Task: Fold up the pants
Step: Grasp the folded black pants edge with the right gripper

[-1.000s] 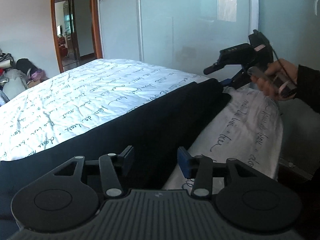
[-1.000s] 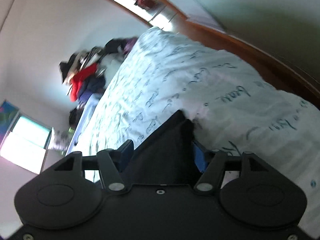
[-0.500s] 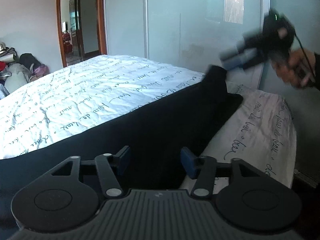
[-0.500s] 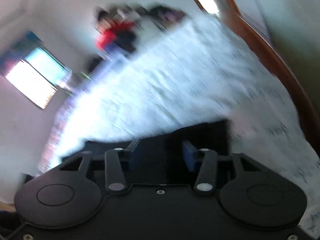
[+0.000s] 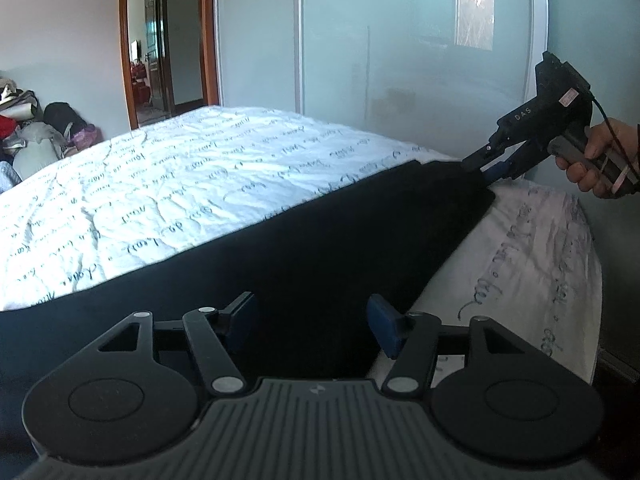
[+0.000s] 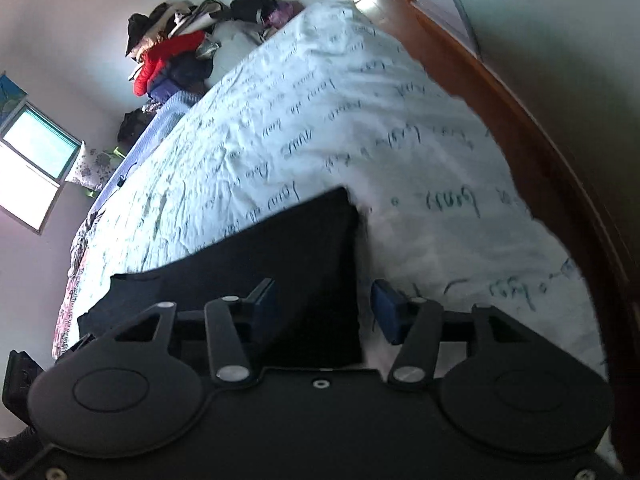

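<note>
A bed [image 5: 200,184] in white script-print cover fills the room; frosted wardrobe doors [image 5: 400,60] stand beyond, a wood-framed doorway [image 5: 150,48] far left.

Bed with script-printed white sheet [image 5: 192,200] ahead of the tongs, heaped clothes [image 6: 172,56] beyond it, open doorway [image 5: 150,48], frosted sliding doors [image 5: 400,60]

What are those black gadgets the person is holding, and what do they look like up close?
Each is a handheld black plastic tool. The left gripper has two round discs, silver pivot pins, a ribbed grey body and blue pads on its fingers. The right gripper has a pistol-style grip, white "DAS" lettering, a small label and a thin cable trailing from its back. The hand holding it wears a dark sleeve.
</note>
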### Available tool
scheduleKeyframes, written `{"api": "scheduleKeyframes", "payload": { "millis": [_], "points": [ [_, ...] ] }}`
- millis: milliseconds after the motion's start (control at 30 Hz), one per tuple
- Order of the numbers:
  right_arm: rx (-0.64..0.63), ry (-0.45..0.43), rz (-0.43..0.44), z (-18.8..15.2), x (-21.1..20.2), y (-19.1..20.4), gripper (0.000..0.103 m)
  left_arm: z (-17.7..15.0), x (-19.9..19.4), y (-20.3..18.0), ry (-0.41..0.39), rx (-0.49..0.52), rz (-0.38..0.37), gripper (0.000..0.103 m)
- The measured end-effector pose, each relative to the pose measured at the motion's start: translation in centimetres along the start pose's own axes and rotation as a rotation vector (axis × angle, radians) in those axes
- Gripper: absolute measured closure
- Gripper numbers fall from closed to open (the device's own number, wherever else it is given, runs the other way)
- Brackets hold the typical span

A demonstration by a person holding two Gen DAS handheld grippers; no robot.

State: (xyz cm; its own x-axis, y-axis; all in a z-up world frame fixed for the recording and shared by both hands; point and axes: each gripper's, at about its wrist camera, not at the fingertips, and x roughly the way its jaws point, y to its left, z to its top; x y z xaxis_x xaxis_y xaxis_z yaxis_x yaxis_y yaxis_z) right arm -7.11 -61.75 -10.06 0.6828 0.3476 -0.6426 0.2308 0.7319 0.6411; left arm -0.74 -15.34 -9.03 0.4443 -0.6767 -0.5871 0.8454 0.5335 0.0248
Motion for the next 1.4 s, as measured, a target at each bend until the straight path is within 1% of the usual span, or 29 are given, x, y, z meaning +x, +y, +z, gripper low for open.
{"api": "scheduleKeyframes", "payload": {
  "millis": [33,67,133,167,300,333,400,433,467,567,667,700,833,867,900,933,967,1000,1100,1167,1233,1267,1300,1400],
  "points": [
    [-0.006,0.009,0.006,-0.2,0.3,0.3,0.050,-0.1,0.2,-0.1,0.007,0.005,0.003,0.038],
    [-0.031,0.001,-0.007,-0.6,0.5,0.7,0.051,-0.1,0.2,-0.1,0.007,0.010,0.005,0.038],
    [-0.070,-0.011,0.004,-0.6,0.4,1.1,0.068,0.0,0.2,0.1,0.002,0.009,0.008,0.037],
    [-0.068,-0.014,0.011,-0.4,0.3,1.2,0.074,0.1,0.2,0.2,0.000,0.005,0.013,0.037],
    [-0.113,-0.075,0.032,0.7,-1.2,2.7,0.075,0.4,0.1,0.5,-0.013,-0.015,0.022,0.037],
    [-0.122,-0.077,0.030,0.8,-1.3,2.8,0.075,0.4,0.1,0.5,-0.013,-0.016,0.022,0.037],
    [-0.138,-0.036,0.004,0.9,-0.6,2.6,0.074,0.3,0.1,0.3,-0.010,-0.005,0.020,0.037],
    [-0.137,-0.023,-0.020,0.8,-0.4,2.4,0.073,0.3,0.2,0.2,-0.008,0.002,0.018,0.037],
    [-0.121,-0.020,-0.021,0.8,-0.2,1.9,0.073,0.2,0.2,0.1,-0.007,0.009,0.017,0.037],
    [-0.086,-0.046,0.029,0.8,-0.2,1.3,0.073,0.1,0.1,0.1,-0.004,0.013,0.018,0.037],
    [-0.078,-0.063,0.114,1.0,-0.1,1.8,0.073,0.1,0.2,0.3,0.000,0.006,0.026,0.037],
    [-0.088,-0.064,0.122,1.1,-0.1,2.1,0.073,0.2,0.2,0.4,0.000,0.004,0.027,0.037],
    [-0.115,-0.092,0.111,1.8,-0.9,2.6,0.073,0.2,0.2,0.5,-0.002,0.004,0.029,0.037],
    [-0.116,-0.094,0.110,2.0,-1.0,2.7,0.070,0.2,0.2,0.5,-0.001,0.007,0.029,0.037],
    [-0.124,-0.088,0.096,2.1,-1.0,2.8,0.063,0.1,0.3,0.5,0.002,0.010,0.030,0.037],
    [-0.141,-0.094,0.068,2.2,-1.3,3.0,0.061,0.1,0.3,0.5,0.006,0.011,0.031,0.037],
    [-0.152,-0.102,0.064,2.3,-1.5,3.0,0.060,0.0,0.3,0.5,0.009,0.011,0.029,0.037],
    [-0.147,-0.095,0.079,2.3,-1.5,2.9,0.059,0.0,0.4,0.5,0.010,0.011,0.028,0.037],
    [-0.148,-0.066,0.064,2.1,-1.0,2.8,0.058,0.0,0.5,0.4,0.011,0.010,0.029,0.036],
    [-0.141,-0.046,0.073,1.8,-0.3,2.4,0.056,0.0,0.5,0.4,0.010,0.011,0.029,0.036],
    [-0.124,-0.029,0.086,1.6,0.3,2.0,0.052,-0.1,0.5,0.4,0.013,0.016,0.033,0.036],
    [-0.124,-0.008,0.094,1.4,0.7,2.0,0.044,-0.1,0.5,0.4,0.014,0.018,0.035,0.036],
    [-0.139,0.010,0.089,1.2,1.0,2.1,0.041,-0.1,0.5,0.4,0.015,0.019,0.036,0.036],
    [-0.176,0.046,0.044,0.7,1.7,2.0,0.041,-0.2,0.5,0.7,0.019,0.015,0.042,0.035]
  ]
}}
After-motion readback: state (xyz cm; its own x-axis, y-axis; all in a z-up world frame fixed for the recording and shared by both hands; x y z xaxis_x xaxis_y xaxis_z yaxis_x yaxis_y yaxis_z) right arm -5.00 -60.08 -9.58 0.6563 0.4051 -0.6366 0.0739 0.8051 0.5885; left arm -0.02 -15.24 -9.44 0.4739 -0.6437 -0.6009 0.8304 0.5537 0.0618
